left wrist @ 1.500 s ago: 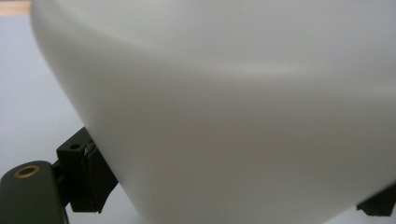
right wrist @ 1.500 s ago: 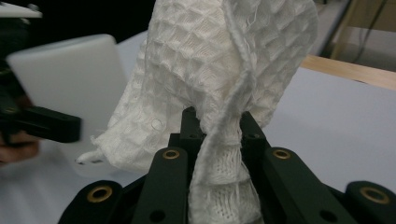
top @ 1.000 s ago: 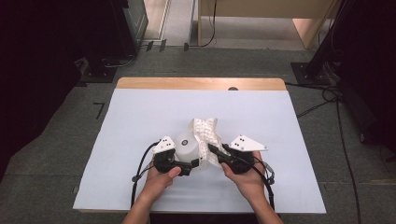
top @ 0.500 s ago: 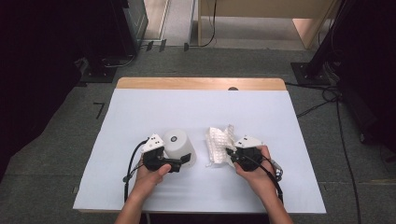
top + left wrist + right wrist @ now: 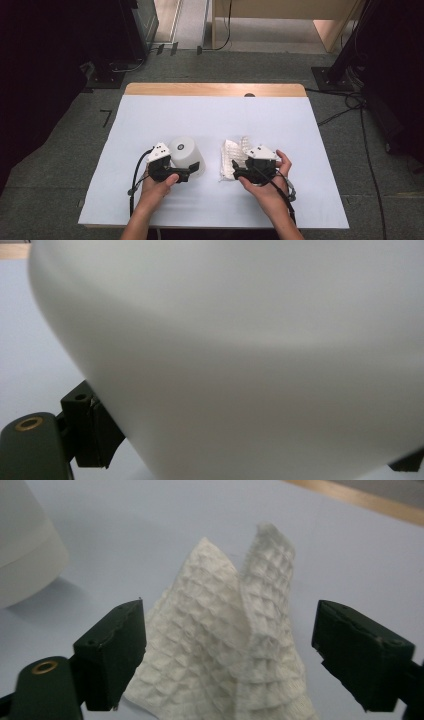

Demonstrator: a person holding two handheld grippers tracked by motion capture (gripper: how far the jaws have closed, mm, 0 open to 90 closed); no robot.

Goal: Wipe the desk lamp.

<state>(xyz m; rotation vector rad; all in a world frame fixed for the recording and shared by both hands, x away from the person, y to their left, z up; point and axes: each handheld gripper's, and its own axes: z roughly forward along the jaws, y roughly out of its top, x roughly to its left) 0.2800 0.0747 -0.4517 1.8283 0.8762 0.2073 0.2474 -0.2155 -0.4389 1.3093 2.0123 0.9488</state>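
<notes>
Roll [image 5: 186,155] left, paper sheet [image 5: 231,159] right; bare tabletop [image 5: 210,117] beyond both.

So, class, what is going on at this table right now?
A person works with a gripper in each hand. The left gripper is clamped on a white paper roll. The right gripper has just been opening its jaws; a torn, quilted paper sheet lies crumpled on the white table between them, with neither jaw pressing on it. Roll and sheet sit apart.
</notes>
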